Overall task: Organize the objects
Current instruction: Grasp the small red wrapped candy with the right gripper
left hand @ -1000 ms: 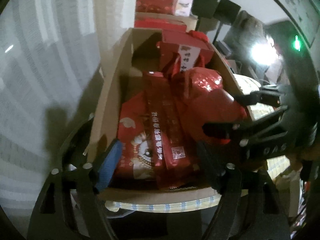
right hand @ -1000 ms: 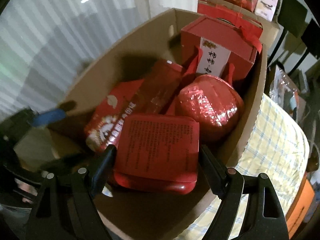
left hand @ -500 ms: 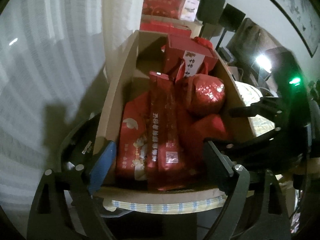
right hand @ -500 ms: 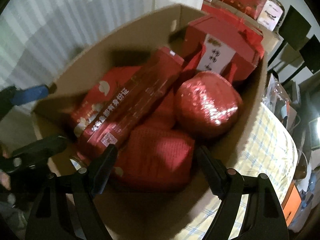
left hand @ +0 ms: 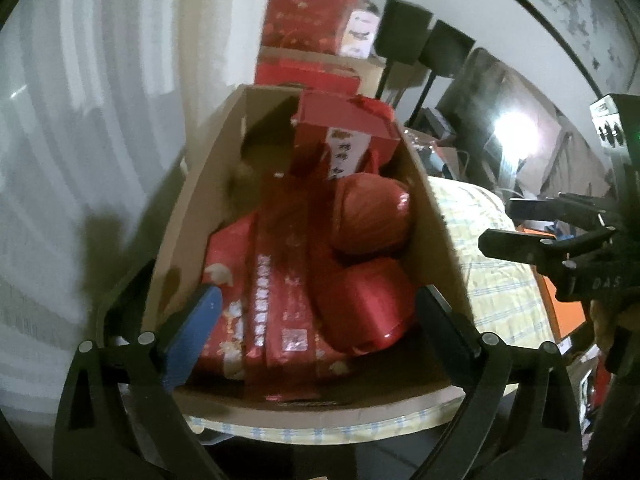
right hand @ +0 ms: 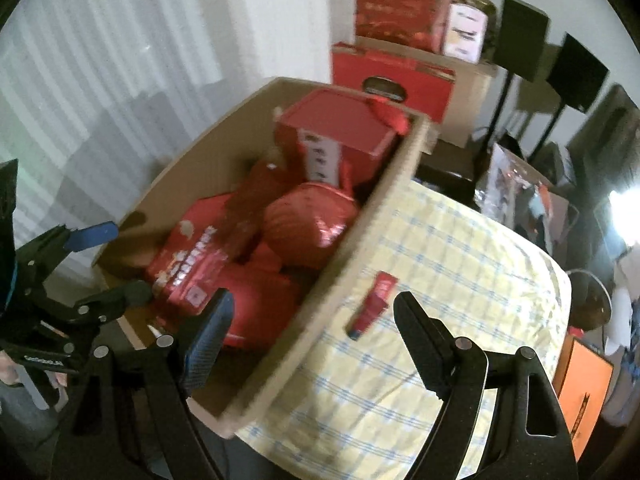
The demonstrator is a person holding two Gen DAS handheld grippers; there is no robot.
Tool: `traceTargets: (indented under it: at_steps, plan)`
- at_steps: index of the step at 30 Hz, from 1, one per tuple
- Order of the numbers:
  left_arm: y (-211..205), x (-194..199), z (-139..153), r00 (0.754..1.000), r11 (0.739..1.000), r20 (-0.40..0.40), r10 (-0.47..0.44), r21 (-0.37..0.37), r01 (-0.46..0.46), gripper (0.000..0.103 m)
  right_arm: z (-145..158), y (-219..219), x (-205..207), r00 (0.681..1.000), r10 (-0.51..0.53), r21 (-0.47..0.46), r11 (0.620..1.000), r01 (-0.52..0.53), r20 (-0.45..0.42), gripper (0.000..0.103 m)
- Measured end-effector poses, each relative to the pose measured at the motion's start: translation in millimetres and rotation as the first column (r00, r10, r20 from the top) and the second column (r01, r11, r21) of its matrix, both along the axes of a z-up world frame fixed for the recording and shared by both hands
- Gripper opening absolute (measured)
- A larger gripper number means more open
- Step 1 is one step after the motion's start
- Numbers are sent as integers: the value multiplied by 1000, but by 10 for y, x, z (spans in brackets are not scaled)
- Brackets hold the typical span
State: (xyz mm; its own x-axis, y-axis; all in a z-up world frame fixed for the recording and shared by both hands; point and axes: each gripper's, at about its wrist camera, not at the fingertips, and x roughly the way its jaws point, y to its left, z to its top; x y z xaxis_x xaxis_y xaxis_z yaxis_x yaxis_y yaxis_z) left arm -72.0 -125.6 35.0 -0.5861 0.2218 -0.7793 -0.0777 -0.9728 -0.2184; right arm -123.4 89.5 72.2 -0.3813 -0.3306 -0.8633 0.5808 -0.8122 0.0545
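A cardboard box (left hand: 434, 224) on a table with a yellow checked cloth (right hand: 452, 280) holds red packages: a red tin (left hand: 360, 312), a round red wrapped parcel (left hand: 370, 216), a long red packet (left hand: 280, 280) and a red gift box (left hand: 346, 128). The same box (right hand: 360, 240) shows in the right wrist view. A small red packet (right hand: 372, 304) lies on the cloth beside it. My left gripper (left hand: 316, 320) is open and empty at the box's near end. My right gripper (right hand: 312, 328) is open and empty over the box's right wall; it also appears in the left wrist view (left hand: 520, 228).
Red gift boxes (right hand: 400, 4) are stacked on cardboard cartons behind the box. White curtains (left hand: 80, 120) hang at the left. Black stands (right hand: 520, 20) and clutter fill the back right. An orange box (right hand: 584, 380) stands low at the right of the table.
My right gripper let go of the red tin, which now lies in the box, and pulled back to the right over the cloth. My left gripper stayed open.
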Motion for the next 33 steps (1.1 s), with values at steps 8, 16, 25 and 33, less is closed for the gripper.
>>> traceTargets:
  at_steps: [8, 16, 25, 33]
  plan:
    - [355, -61, 56, 999, 999, -19, -47, -5, 46, 97, -123, 421, -67, 996, -93, -9, 996, 93, 0, 83]
    - [697, -123, 111, 995, 997, -52, -81, 8, 82, 97, -335, 689, -162, 987, -159, -13, 987, 159, 8, 75]
    - [848, -221, 120, 995, 996, -61, -74, 36, 77, 97, -717, 723, -454, 977, -201, -49, 978, 205, 77, 47]
    - [856, -311, 56, 998, 998, -44, -55, 17, 56, 97, -1121, 542, -753, 967, -221, -48, 972, 229, 130, 41]
